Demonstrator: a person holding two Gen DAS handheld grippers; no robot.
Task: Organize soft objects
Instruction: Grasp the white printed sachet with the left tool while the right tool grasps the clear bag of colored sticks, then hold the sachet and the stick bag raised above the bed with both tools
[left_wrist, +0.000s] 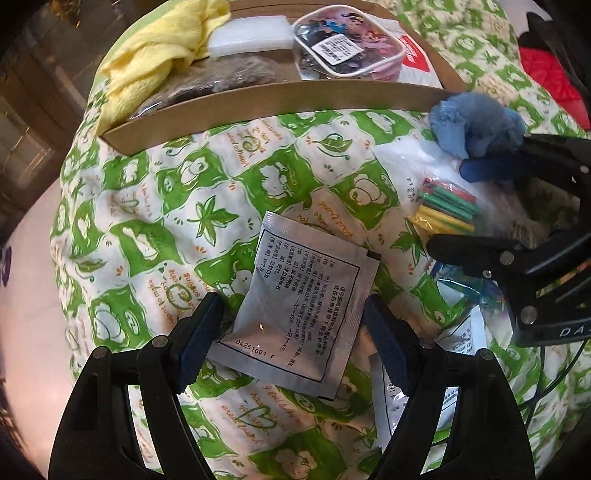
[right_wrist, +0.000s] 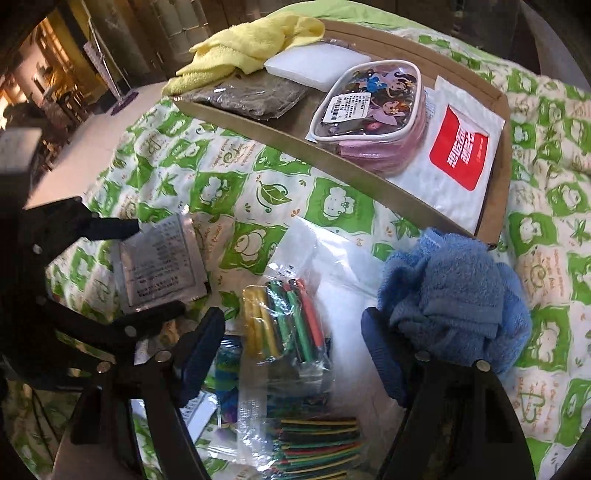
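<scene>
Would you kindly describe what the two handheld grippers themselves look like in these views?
Both are black plastic with angular linkage arms and round silver pivot pins. The left gripper has dark navy textured fingers; the right gripper has the same navy ribbed pads. White lettering marks the right gripper's body, and thin dark cables trail beside it. No hands or sleeves show.

You're working over a bed covered by a quilt (left_wrist: 155, 206) printed in green and white squares with leaves, little cartoon faces and orange script. Past its left edge there's a pale, smooth floor (right_wrist: 92, 144), kinda washed out in the light. Further back in the right wrist view it's dim, with warm yellowish light (right_wrist: 55, 40) glowing on some cluttered furniture, too blurry to tell what. A dark wall or panel (right_wrist: 122, 37) stands behind.
</scene>
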